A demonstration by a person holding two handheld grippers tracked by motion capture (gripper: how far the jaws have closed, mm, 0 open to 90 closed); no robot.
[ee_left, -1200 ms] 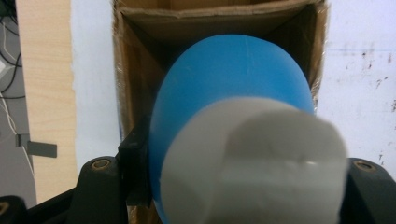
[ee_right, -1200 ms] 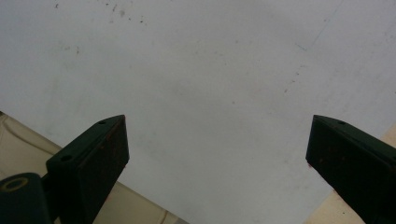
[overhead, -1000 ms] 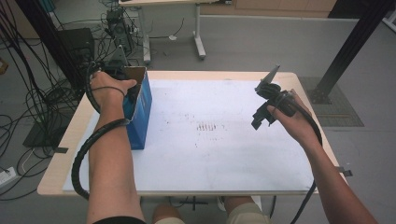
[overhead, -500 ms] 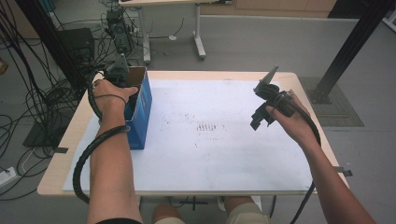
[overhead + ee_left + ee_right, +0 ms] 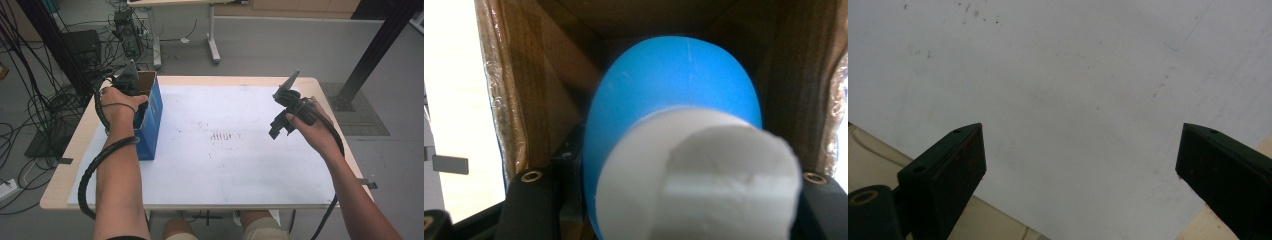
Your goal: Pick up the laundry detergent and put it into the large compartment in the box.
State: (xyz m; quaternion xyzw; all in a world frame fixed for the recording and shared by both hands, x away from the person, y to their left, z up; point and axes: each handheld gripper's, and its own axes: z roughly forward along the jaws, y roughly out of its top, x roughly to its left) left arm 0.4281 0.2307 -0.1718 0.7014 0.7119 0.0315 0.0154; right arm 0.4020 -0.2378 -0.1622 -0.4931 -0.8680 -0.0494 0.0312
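A blue cardboard box (image 5: 152, 120) with an open top stands at the left of the table. My left gripper (image 5: 133, 86) points down into it, its jaws hidden by the box wall and the hand. In the left gripper view, my left gripper (image 5: 674, 195) is shut on a rounded blue object with a white end (image 5: 674, 100), inside the brown box walls (image 5: 549, 75). At the right, my right gripper (image 5: 278, 125) hangs above the white table sheet (image 5: 225, 165). Its jaws stand wide apart with nothing between them (image 5: 1080, 160).
The wooden table edge (image 5: 60, 185) frames the white sheet. Faint dark marks (image 5: 222, 136) sit mid-sheet. Cables and equipment (image 5: 55, 100) crowd the floor to the left. A black post (image 5: 370, 55) rises at the far right, and another table's legs (image 5: 212, 35) stand behind.
The left hand has shifted slightly over the box, and the gripper's grey plate now shows above it. The right gripper has barely moved.
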